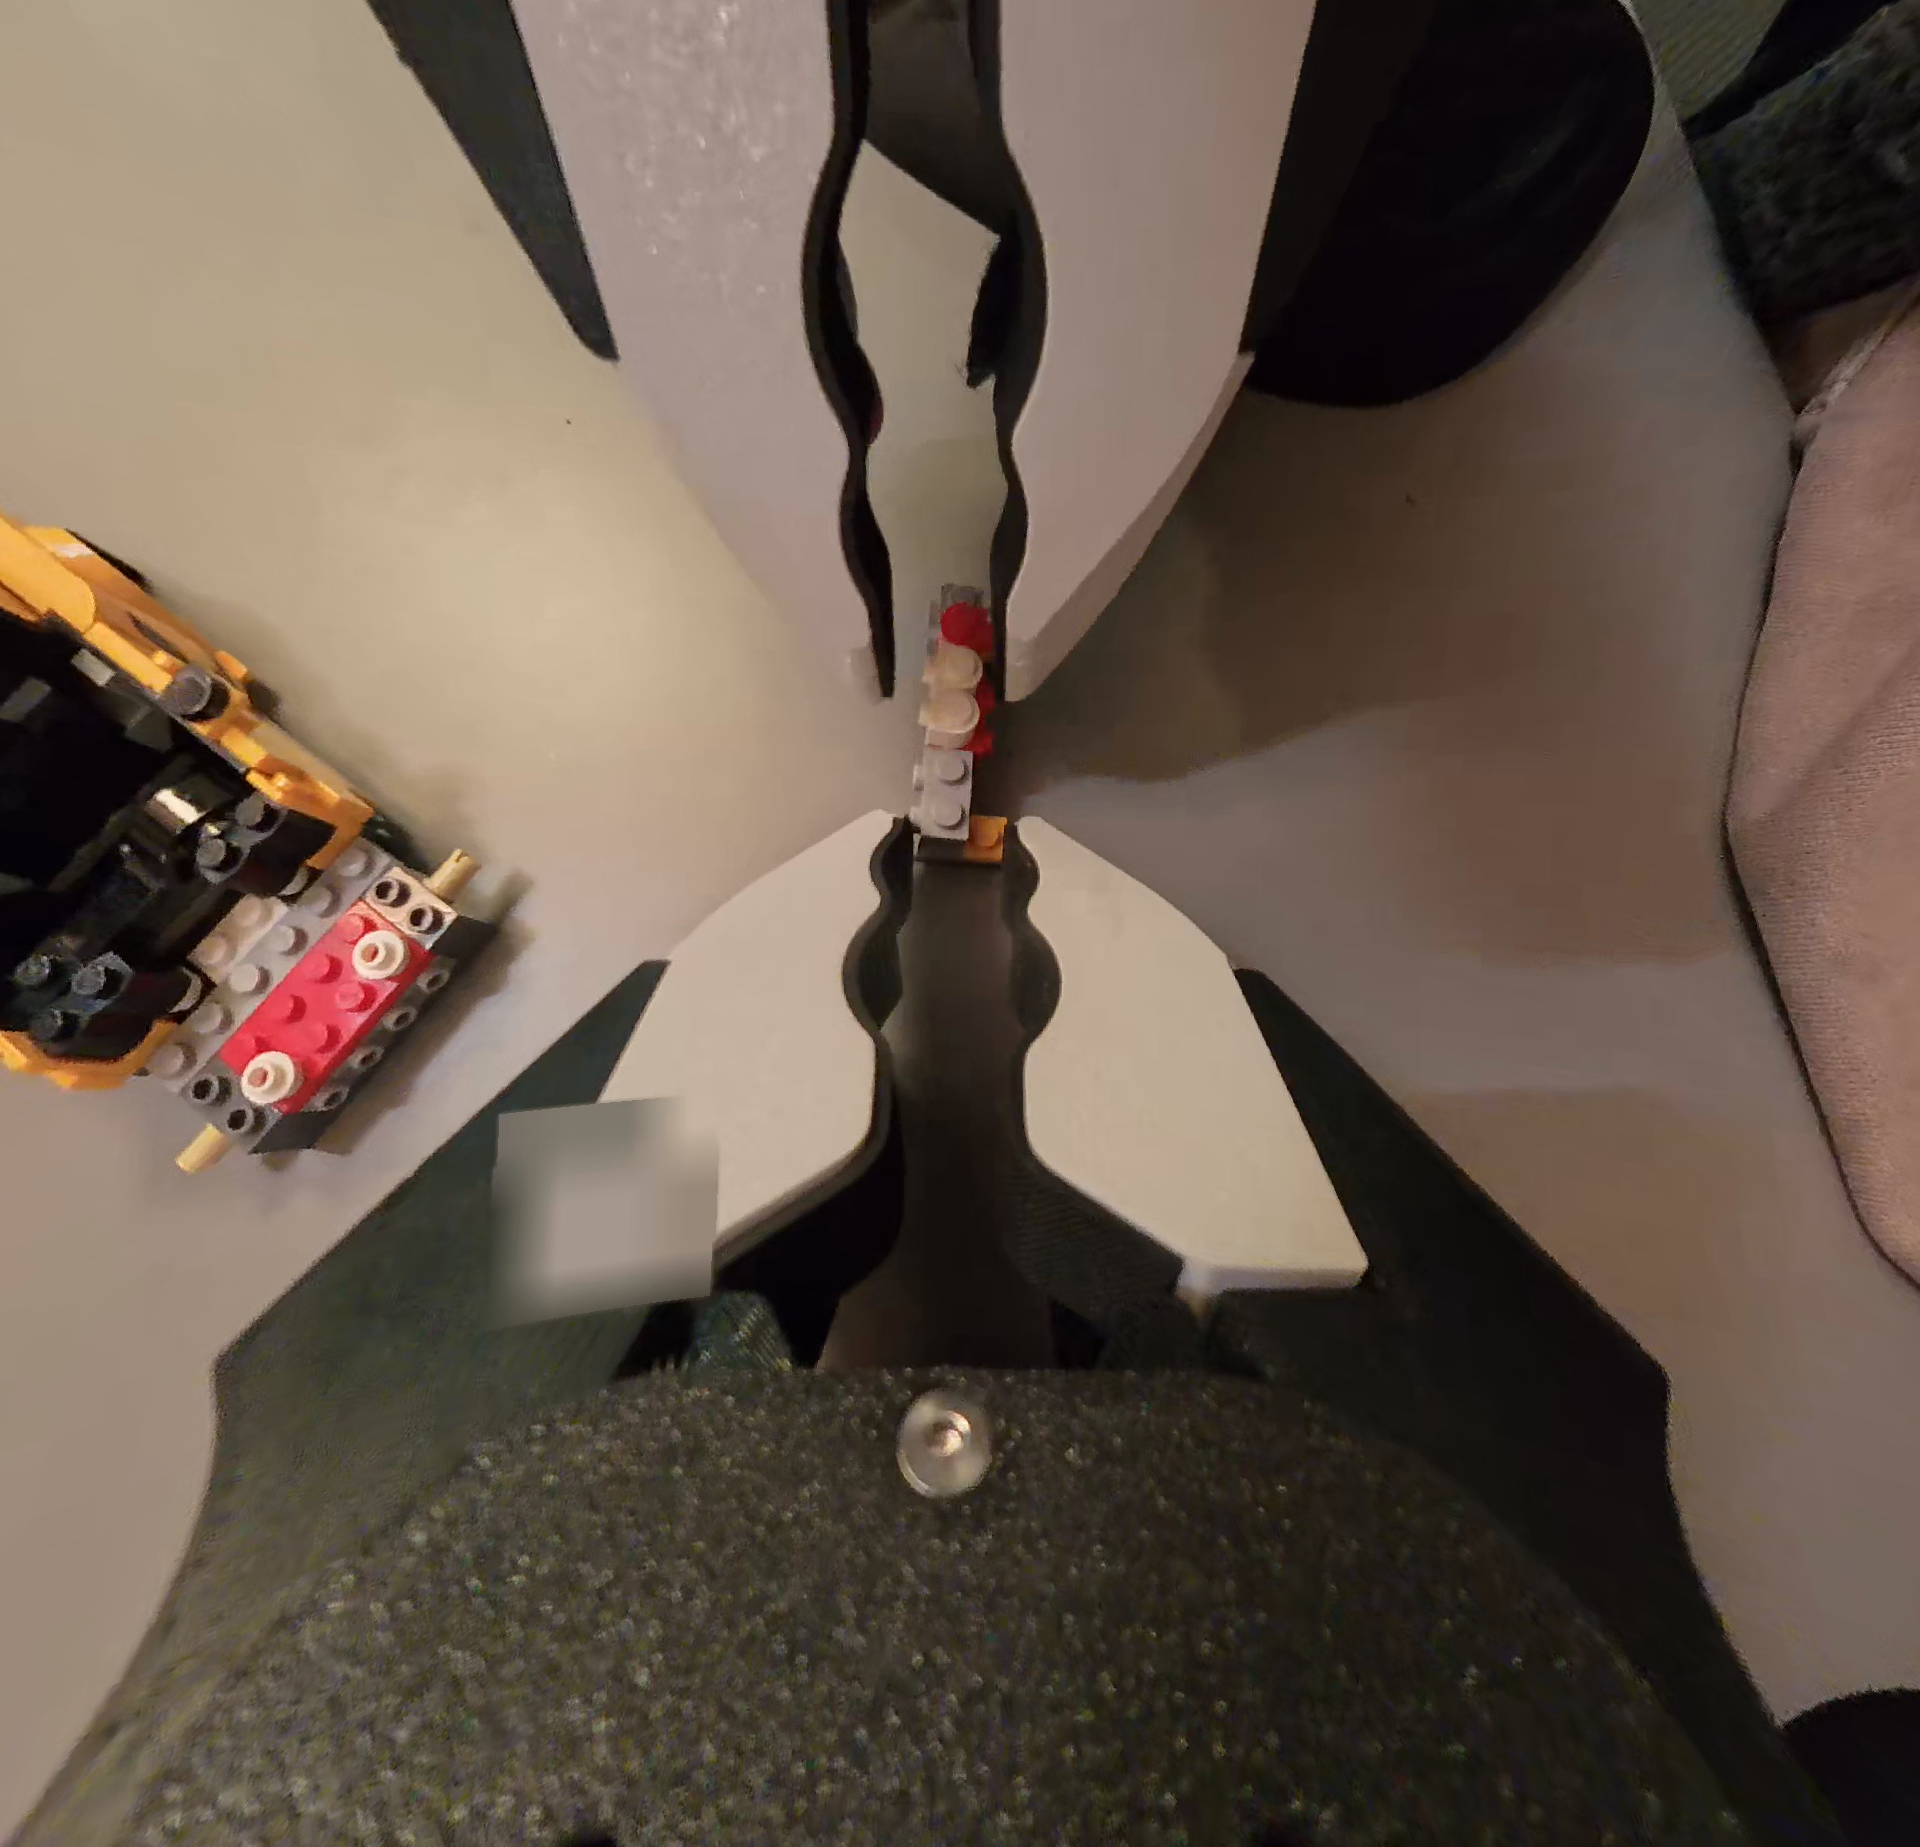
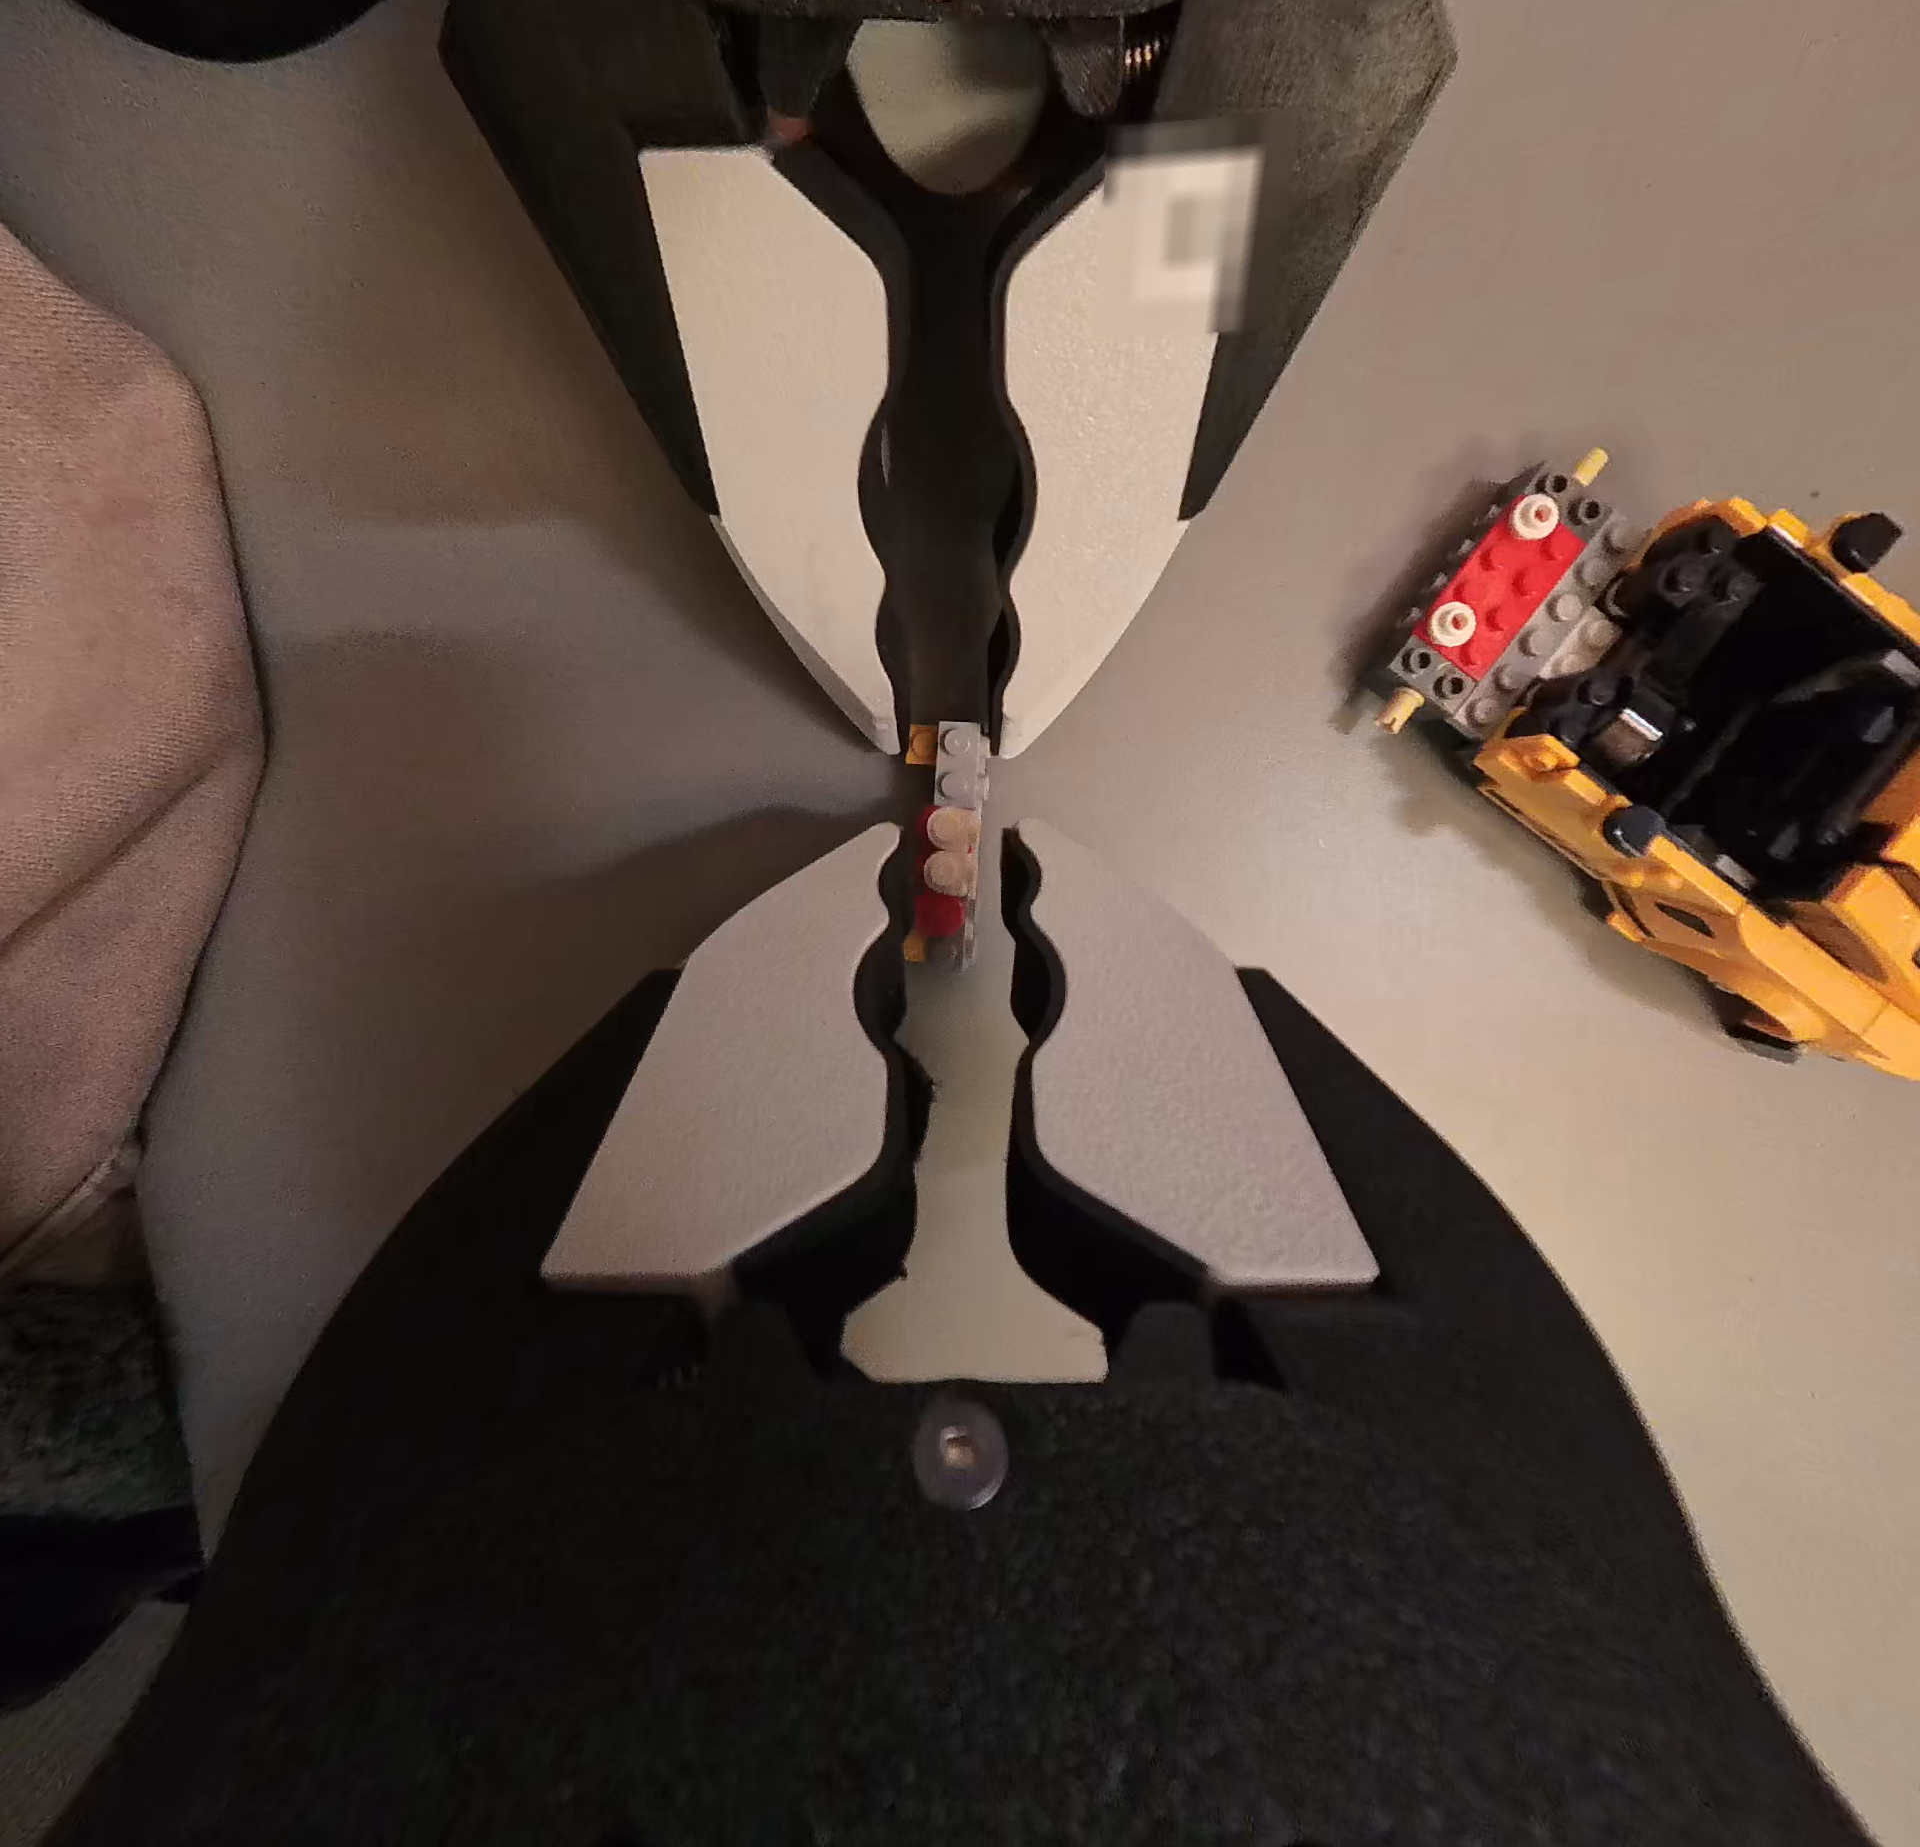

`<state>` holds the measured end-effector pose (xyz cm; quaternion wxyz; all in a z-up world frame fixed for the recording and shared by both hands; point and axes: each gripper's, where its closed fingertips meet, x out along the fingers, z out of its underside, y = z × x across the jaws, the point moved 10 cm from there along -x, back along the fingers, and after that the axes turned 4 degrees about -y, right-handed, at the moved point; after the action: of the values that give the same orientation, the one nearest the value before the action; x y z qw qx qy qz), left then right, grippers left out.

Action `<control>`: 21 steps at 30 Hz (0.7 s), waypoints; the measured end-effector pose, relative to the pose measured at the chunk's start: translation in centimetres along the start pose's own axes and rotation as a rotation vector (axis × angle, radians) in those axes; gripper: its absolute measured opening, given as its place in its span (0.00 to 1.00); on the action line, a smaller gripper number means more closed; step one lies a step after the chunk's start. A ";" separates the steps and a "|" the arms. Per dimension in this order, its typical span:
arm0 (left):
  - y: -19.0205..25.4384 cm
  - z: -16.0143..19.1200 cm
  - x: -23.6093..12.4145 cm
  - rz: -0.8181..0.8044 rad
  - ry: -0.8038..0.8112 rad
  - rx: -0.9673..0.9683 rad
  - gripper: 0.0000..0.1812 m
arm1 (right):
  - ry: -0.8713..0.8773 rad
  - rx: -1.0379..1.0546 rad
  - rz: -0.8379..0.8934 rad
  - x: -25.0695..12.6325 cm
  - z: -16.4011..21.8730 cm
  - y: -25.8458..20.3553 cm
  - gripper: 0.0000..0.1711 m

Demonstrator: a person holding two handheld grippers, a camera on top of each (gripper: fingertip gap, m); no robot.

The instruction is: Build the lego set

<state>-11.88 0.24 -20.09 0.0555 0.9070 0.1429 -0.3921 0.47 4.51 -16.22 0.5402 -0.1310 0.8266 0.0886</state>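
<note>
Between both claws, brick strip (image 1: 951, 748) partly hidden.

I have the two grippers nose to nose over the table (image 1: 364, 395), tips nearly meeting. My left gripper (image 1: 951, 847) comes in from one side, my right gripper (image 2: 951, 862) from the opposite side, and the small plate assembly (image 1: 951, 727) sits between them, one end in each set of fingers. The partly built vehicle (image 1: 208, 862) lies on the table well apart, off to the left in my left wrist view and to the right in my right wrist view. A cushion (image 2: 94, 758) lies on the opposite side.
</note>
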 end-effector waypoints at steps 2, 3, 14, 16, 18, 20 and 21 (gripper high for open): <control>0.0 0.0 0.0 -0.002 -0.002 0.003 0.09 | -0.011 -0.008 0.004 0.3 -0.1 -0.1 0.06; 0.1 0.0 0.0 -0.003 -0.004 0.006 0.09 | -0.014 -0.014 0.001 0.5 0.0 -0.1 0.05; 0.1 0.0 0.1 0.023 -0.007 -0.006 0.09 | -0.055 -0.171 -0.044 0.7 -0.2 0.3 0.05; 0.1 0.0 0.1 0.028 -0.007 -0.009 0.09 | -0.065 -0.205 -0.057 0.7 -0.4 0.4 0.05; 0.1 0.0 0.1 0.030 -0.008 -0.010 0.09 | -0.071 -0.232 -0.072 0.7 -0.5 0.6 0.05; 0.1 0.0 0.1 0.033 -0.008 -0.011 0.09 | -0.078 -0.256 -0.084 0.7 -0.6 0.7 0.05; 0.1 0.0 0.1 0.034 -0.008 -0.012 0.09 | -0.081 -0.266 -0.088 0.7 -0.6 0.7 0.05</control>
<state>-11.84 0.20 -20.15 0.0682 0.9075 0.1294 -0.3937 -0.55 4.94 -16.64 0.5544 -0.2339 0.7784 0.1791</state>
